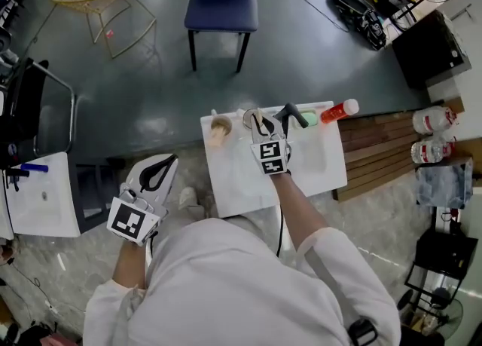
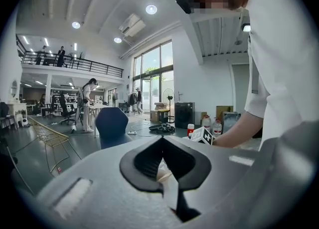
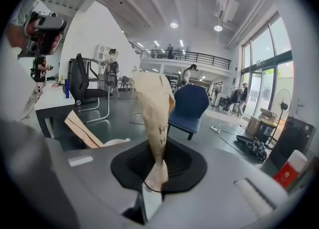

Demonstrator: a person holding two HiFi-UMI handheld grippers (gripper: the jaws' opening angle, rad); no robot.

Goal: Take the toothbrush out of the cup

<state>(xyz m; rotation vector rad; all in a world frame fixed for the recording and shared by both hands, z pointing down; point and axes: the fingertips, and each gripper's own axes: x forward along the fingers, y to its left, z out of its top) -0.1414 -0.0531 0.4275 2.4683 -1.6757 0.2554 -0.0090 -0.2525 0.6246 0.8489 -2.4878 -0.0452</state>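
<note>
My right gripper (image 1: 282, 117) reaches over the far side of the small white table (image 1: 241, 179). It is shut on a toothbrush in a tan paper sleeve (image 3: 157, 108), gripped near its lower end between the pads (image 3: 154, 173), and the sleeve stands upright. In the head view the toothbrush (image 1: 260, 123) shows beside the cup (image 1: 249, 116). The right gripper view shows the cup's white rim (image 3: 112, 143) low on the left, with a second tan sleeve (image 3: 82, 129) leaning by it. My left gripper (image 1: 160, 167) hangs left of the table, shut and empty (image 2: 168, 183).
On the table lie a tan brush-like object (image 1: 220, 127), a green item (image 1: 308, 118) and a red-and-white tube (image 1: 339, 111). Wooden slats (image 1: 376, 152) with bottles (image 1: 433, 120) lie to the right. A blue chair (image 1: 222, 1) stands beyond; a white desk (image 1: 41, 194) is left.
</note>
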